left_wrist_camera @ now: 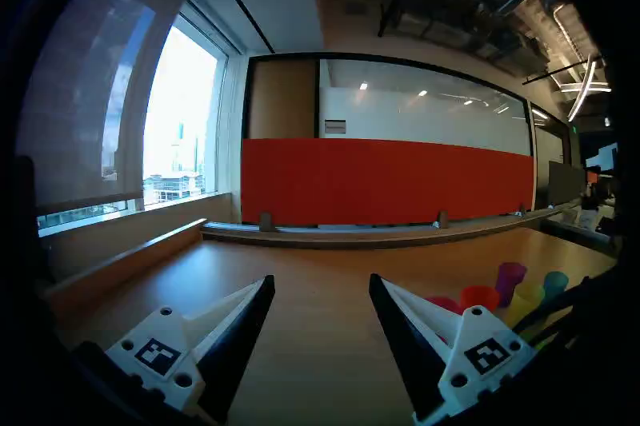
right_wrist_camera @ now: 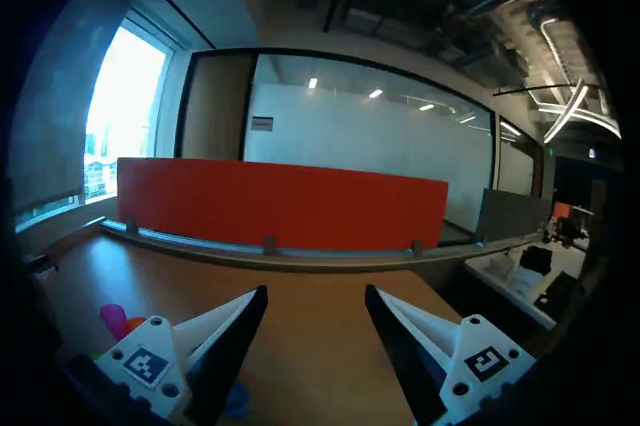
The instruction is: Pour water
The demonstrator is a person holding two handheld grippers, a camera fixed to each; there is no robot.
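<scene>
Five small plastic cups stand bunched on the worktop [left_wrist_camera: 320, 346], seen in the left gripper view at its near right side: a purple cup [left_wrist_camera: 510, 278] farthest back, a teal cup [left_wrist_camera: 554, 282] to its right, a yellow cup [left_wrist_camera: 524, 300] nearer, a red cup [left_wrist_camera: 478, 296] left of that, and a pink cup [left_wrist_camera: 442, 304] partly hidden behind the right finger. I cannot tell whether any holds water.

The left gripper [left_wrist_camera: 321, 278] hangs over bare wood left of the cups, its fingers spread wide with nothing between them.

In the right gripper view the right gripper [right_wrist_camera: 315, 288] is just as wide open and holds nothing. By its left finger a magenta cup [right_wrist_camera: 113, 317] and an orange cup [right_wrist_camera: 134, 322] peek out, and a blue round thing [right_wrist_camera: 236, 400] lies under that finger, too hidden to name.

Along the far edge of the worktop runs an orange divider [left_wrist_camera: 384, 182]. A bright window [left_wrist_camera: 180, 122] fills the left wall, and another desk [right_wrist_camera: 512, 274] with dark clutter sits off to the right.
</scene>
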